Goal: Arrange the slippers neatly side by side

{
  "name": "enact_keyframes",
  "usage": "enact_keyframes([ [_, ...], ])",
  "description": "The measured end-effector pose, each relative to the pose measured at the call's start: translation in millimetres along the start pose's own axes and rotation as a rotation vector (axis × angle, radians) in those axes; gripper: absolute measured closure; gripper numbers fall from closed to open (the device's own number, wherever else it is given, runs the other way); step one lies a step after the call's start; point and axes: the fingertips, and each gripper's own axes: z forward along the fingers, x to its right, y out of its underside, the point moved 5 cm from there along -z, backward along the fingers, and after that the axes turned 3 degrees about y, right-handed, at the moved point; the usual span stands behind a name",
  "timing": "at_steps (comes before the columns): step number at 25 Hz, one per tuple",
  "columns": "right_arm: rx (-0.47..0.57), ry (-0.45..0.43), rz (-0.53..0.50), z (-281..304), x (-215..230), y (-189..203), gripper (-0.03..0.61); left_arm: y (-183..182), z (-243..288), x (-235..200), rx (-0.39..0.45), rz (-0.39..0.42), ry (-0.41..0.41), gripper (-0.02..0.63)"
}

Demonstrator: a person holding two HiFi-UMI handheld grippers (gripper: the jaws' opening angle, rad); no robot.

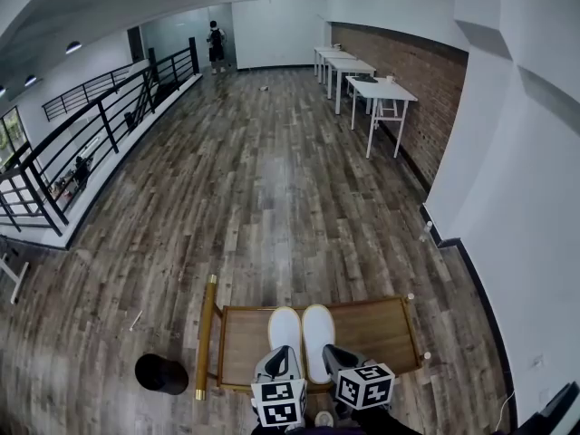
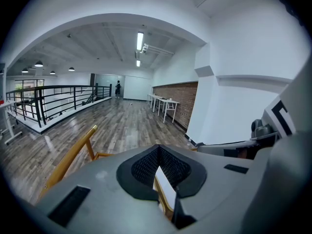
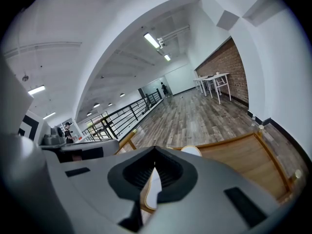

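We're seeing a low wooden platform sitting at bottom centre, with a brass-coloured rail running along its left edge. A round black object is lying on the plank floor just left of that rail. White tables are lining the brick wall at upper right. Black railing is running along the upper left. A person is standing at the far end, top centre.
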Motion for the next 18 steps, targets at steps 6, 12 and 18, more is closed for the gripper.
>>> enact_keyframes([
  [6, 0.000, -0.001, -0.013, 1.4, 1.5, -0.9, 0.580, 0.6, 1.6, -0.4, -0.001, 0.003, -0.003, 0.614],
  [12, 0.004, -0.010, -0.017, 2.9, -1.4, -3.2, 0.580, -1.7, 0.4, -3.6, -0.002, 0.003, -0.008, 0.612],
  [18, 0.005, -0.008, -0.028, 4.3, -2.8, -4.0, 0.580, -0.4, 1.3, -3.7, -0.004, 0.004, -0.007, 0.614],
])
